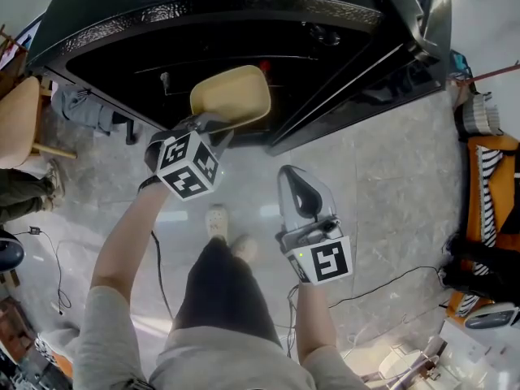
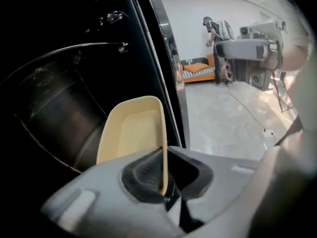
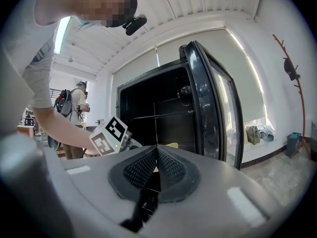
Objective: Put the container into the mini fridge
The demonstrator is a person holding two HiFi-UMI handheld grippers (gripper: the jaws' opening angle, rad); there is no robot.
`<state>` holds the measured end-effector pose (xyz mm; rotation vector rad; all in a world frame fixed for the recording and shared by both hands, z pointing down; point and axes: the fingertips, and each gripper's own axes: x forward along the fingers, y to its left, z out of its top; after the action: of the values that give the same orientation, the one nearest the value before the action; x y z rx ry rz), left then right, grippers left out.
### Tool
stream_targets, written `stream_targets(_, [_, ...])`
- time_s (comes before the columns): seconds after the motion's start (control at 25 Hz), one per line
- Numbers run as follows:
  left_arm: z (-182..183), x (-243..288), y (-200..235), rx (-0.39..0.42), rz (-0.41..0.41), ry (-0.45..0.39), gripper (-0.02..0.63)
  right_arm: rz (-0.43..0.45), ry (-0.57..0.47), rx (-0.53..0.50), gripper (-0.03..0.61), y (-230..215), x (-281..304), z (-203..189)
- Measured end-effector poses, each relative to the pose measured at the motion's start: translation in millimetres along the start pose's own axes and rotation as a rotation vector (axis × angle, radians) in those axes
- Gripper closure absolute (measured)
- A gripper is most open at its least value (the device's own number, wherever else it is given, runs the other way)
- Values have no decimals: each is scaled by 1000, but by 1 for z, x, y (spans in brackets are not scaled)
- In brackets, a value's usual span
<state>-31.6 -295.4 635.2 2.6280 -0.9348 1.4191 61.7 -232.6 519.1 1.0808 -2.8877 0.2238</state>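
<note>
**Container at the fridge mouth, held by one rim**

Head view: the left gripper [image 1: 213, 128] grips the cream container [image 1: 231, 96] by its near rim. The container sits at 12 o'clock from the gripper, at the dark opening of the fridge [image 1: 122, 35], and it looks empty. The door [image 1: 357, 80] stands open toward 2 o'clock. The right gripper [image 1: 299, 177] hangs at 4 o'clock from the left one, over the floor and well apart from everything.

Left gripper view: the jaws are clamped on the container's thin side wall, which stands on edge between the pads. The rest of the container juts out toward 11 o'clock into the cabinet. A wire shelf [image 2: 74, 48] arcs above it, and the door's edge runs close by at 1 o'clock.

Right gripper view: the jaws are closed with nothing between them. The open fridge lies at 12 o'clock, with the left gripper's marker cube at 10 o'clock.

Risks, as I judge them: the pinch takes only one wall, so the container could pivot or slip out if its far end bumps a shelf or the cabinet frame. Letting go before its base rests on something would drop it. The door is free and could swing onto the arm.
</note>
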Motion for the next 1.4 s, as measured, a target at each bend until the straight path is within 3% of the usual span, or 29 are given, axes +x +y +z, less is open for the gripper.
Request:
stream_targets(0.6, [-4, 29, 35, 115, -6, 178, 600, -36, 5, 16, 580, -11, -1, -3])
stream_targets(1.4, [4, 43, 80, 135, 71, 179, 574, -67, 9, 23, 580, -20, 1, -7])
